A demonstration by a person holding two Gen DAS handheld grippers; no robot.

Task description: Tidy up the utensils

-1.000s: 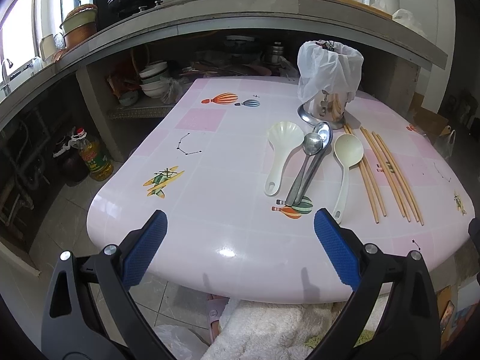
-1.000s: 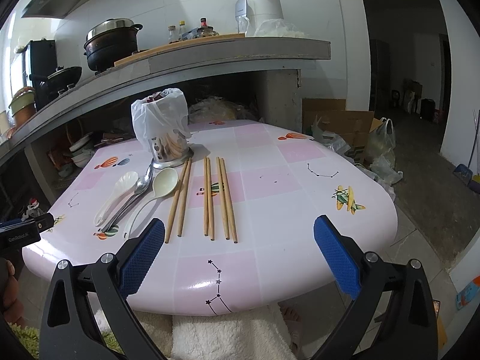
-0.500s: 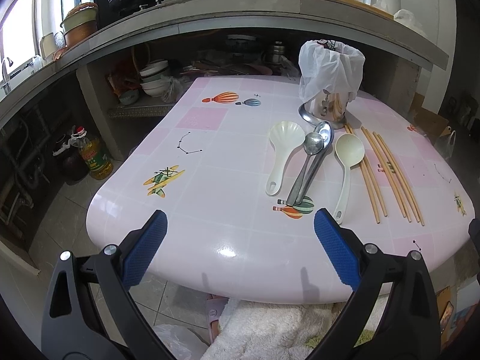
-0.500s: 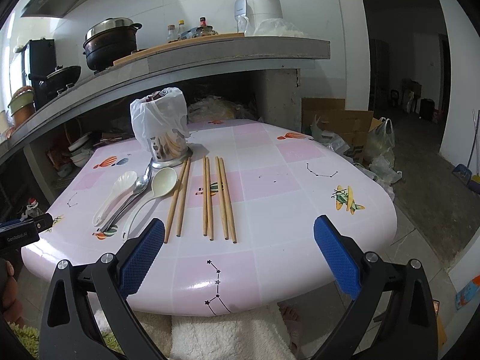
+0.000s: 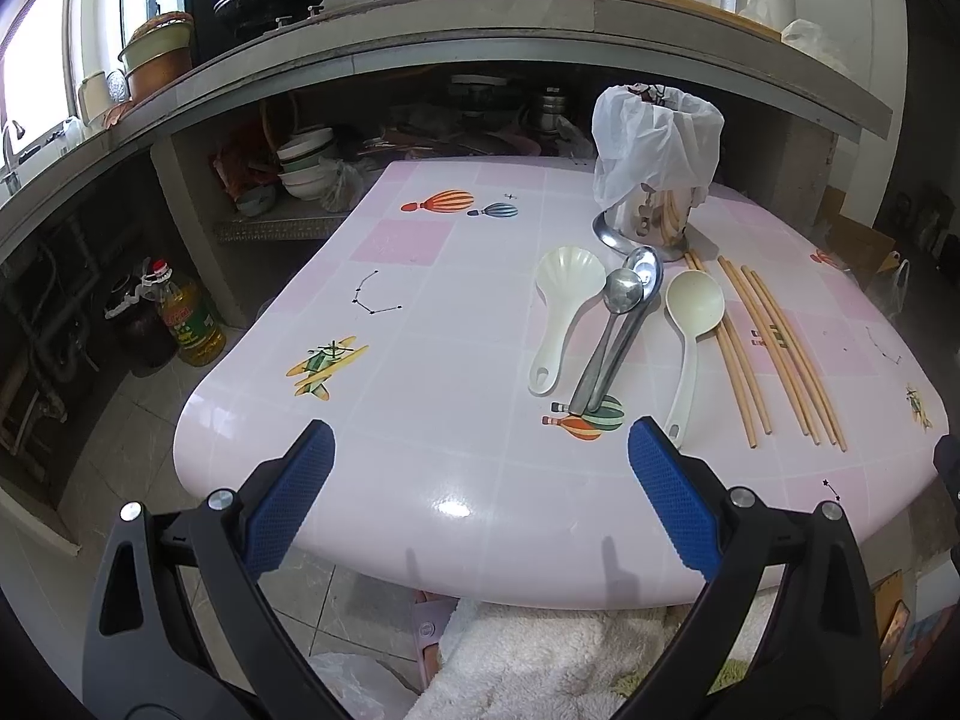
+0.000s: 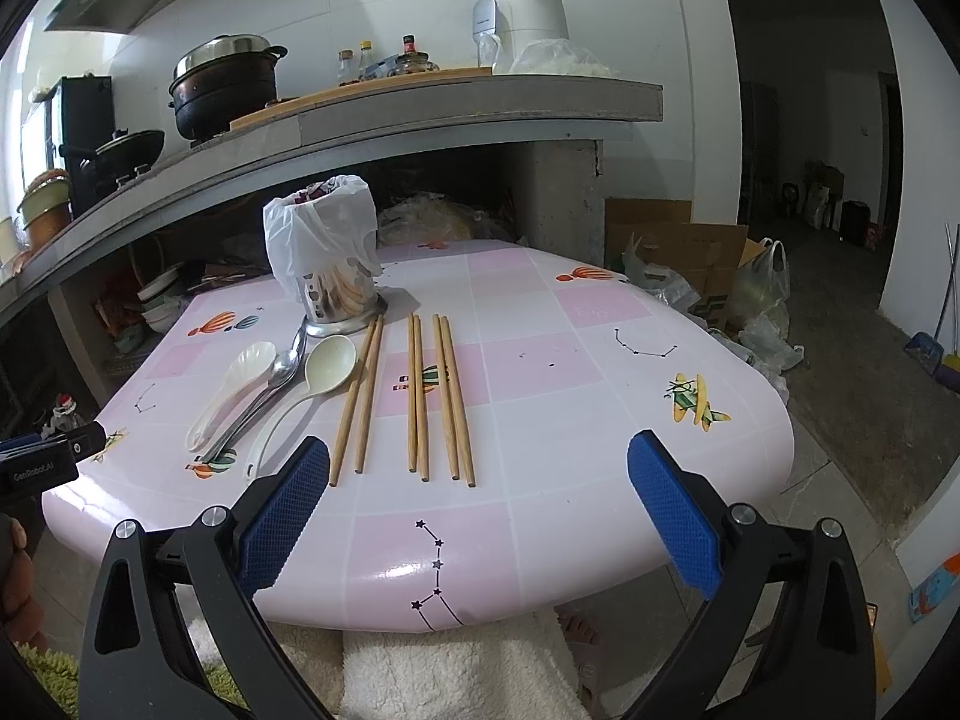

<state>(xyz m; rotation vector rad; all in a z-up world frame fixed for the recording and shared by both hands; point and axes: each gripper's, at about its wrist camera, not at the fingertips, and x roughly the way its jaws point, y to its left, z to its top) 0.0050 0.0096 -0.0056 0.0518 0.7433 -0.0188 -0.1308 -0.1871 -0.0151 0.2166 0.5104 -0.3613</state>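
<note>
On the pink table (image 5: 456, 360) lie a white rice paddle (image 5: 561, 312), two metal spoons (image 5: 618, 336), a cream ladle (image 5: 690, 324) and several wooden chopsticks (image 5: 774, 354). Behind them stands a metal utensil holder covered with a white plastic bag (image 5: 654, 174). The same items show in the right wrist view: paddle (image 6: 231, 387), spoons (image 6: 264, 396), ladle (image 6: 312, 381), chopsticks (image 6: 417, 396), holder (image 6: 327, 258). My left gripper (image 5: 480, 498) is open and empty over the table's near edge. My right gripper (image 6: 480, 504) is open and empty, near the chopstick tips.
A concrete counter (image 6: 420, 114) overhangs the table's far side, with pots and bottles on top and bowls (image 5: 303, 162) below. An oil bottle (image 5: 189, 318) stands on the floor at left. Cardboard boxes and bags (image 6: 720, 276) lie at right.
Both grippers have drifted very slightly; nothing on the table has moved.
</note>
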